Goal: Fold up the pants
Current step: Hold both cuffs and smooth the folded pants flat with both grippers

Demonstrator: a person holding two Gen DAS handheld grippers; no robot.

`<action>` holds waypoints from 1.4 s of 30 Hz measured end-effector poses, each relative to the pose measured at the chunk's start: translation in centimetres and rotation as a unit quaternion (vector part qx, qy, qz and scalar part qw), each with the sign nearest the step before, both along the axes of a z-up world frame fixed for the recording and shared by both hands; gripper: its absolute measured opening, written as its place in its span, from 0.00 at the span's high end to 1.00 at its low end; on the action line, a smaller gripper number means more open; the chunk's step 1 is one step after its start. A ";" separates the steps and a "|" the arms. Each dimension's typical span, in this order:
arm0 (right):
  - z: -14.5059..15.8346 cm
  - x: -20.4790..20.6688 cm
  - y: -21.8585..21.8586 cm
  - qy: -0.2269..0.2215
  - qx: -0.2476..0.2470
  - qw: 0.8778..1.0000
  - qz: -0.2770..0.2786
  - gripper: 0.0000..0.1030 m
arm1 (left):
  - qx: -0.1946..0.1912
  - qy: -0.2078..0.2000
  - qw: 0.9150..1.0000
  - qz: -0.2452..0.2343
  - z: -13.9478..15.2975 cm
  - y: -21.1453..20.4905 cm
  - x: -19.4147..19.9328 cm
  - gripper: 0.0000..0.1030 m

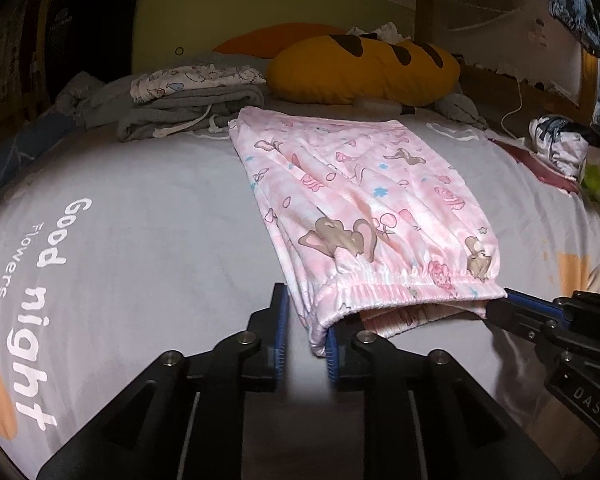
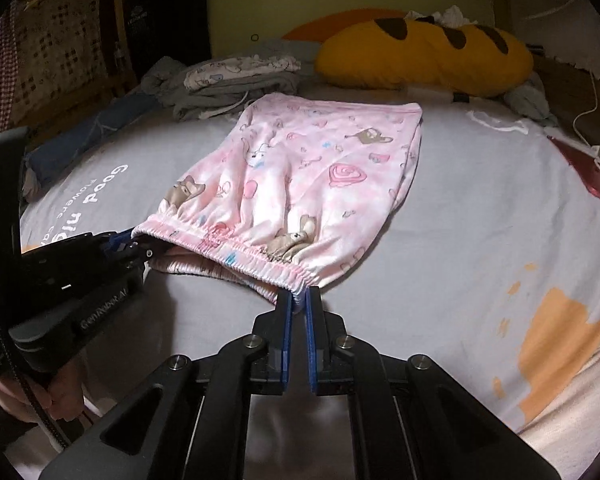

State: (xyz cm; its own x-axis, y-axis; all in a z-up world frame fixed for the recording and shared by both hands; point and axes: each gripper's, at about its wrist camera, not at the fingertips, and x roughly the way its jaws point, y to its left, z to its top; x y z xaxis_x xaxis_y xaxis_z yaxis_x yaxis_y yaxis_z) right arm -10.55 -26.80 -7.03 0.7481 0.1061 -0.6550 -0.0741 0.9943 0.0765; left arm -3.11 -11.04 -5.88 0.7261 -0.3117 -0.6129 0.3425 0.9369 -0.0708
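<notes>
The bed (image 1: 140,208) is carrying everything under a grey cover printed "Good night". One pair of pink cartoon-print pants (image 1: 352,200) is lying folded across its middle, the far fold toward the headboard and the elastic band toward me, raised slightly off the cover. One long yellow pillow (image 1: 364,70) with dark patches is lying behind the pants. To its left, one stack of folded clothes (image 1: 188,104) is sitting, a pale printed piece on top of grey pieces; I cannot count the pieces reliably.

My right tool (image 2: 299,304) is pinching the right end of the elastic band; its blue pads (image 2: 286,320) are standing nearly pressed together with pink fabric between them. In the left wrist view this tool appears at the band's right corner.

My left tool (image 1: 306,328) is sitting at the band's left corner with its fingers partly spread. The fabric corner is hanging down against the right blue pad, clear of the left one. From the right wrist view, cloth is covering its tips, and I cannot tell whether it is gripping.
</notes>
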 end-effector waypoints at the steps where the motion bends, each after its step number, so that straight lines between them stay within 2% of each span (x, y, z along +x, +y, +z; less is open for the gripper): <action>1: 0.2 -0.3 0.0 -0.007 -0.001 1.000 0.003 0.95 | -0.006 0.002 1.000 -0.004 0.2 0.2 -0.3 0.82; 3: 0.8 -1.0 0.0 -0.028 -0.007 1.000 0.001 0.95 | -0.018 0.001 1.000 -0.021 0.8 0.7 -1.2 0.82; 5: 1.3 -1.9 -0.2 -0.044 -0.005 0.999 -0.003 0.95 | -0.012 -0.002 1.000 -0.022 1.3 1.1 -2.3 0.82; 9: 1.7 -3.1 -1.1 -0.033 0.039 0.999 0.001 0.95 | -0.057 0.006 0.998 -0.029 2.8 2.4 -3.4 0.82; 13: 2.2 -3.2 -1.0 -0.048 0.034 0.998 -0.018 0.94 | -0.090 -0.007 0.996 -0.017 5.0 2.3 -2.0 0.82; 15: 3.1 -2.4 -1.0 -0.061 0.044 0.997 -0.029 0.94 | -0.078 0.005 0.997 -0.003 5.3 1.4 -0.5 0.82; 18: 4.4 -0.9 -1.4 -0.073 0.088 0.993 -0.039 0.94 | -0.070 0.026 0.997 0.013 4.5 0.2 1.4 0.82; 22: 3.5 1.6 -1.6 -0.040 0.112 0.992 -0.050 0.94 | -0.057 0.073 0.996 0.013 2.0 -0.1 2.6 0.81; 25: 1.6 2.5 -2.0 -0.002 0.129 0.990 -0.048 0.94 | -0.064 0.086 0.994 0.015 0.9 0.6 2.4 0.78; 28: 0.4 2.8 -2.3 0.020 0.133 0.990 -0.048 0.94 | -0.073 0.084 0.994 0.015 0.9 1.1 2.1 0.90; 33: -0.1 3.0 -1.5 0.024 0.095 0.994 -0.047 0.94 | -0.036 0.058 0.997 0.029 1.1 0.5 1.2 0.92; 38: -0.4 2.8 -0.7 0.023 0.064 0.997 -0.046 0.94 | -0.020 0.049 0.998 0.033 0.5 0.6 0.7 0.92; 42: -0.7 3.1 -1.5 0.035 0.093 0.994 -0.047 0.94 | -0.023 0.049 0.998 0.044 0.2 1.0 0.6 0.92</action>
State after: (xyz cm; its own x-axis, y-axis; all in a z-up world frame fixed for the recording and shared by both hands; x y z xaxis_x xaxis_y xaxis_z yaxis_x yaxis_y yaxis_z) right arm -7.48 -28.33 -7.69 0.7137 0.1614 -0.6817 0.0308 0.9649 0.2607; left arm -2.55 -9.99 -5.65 0.6894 -0.2789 -0.6685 0.2491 0.9579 -0.1428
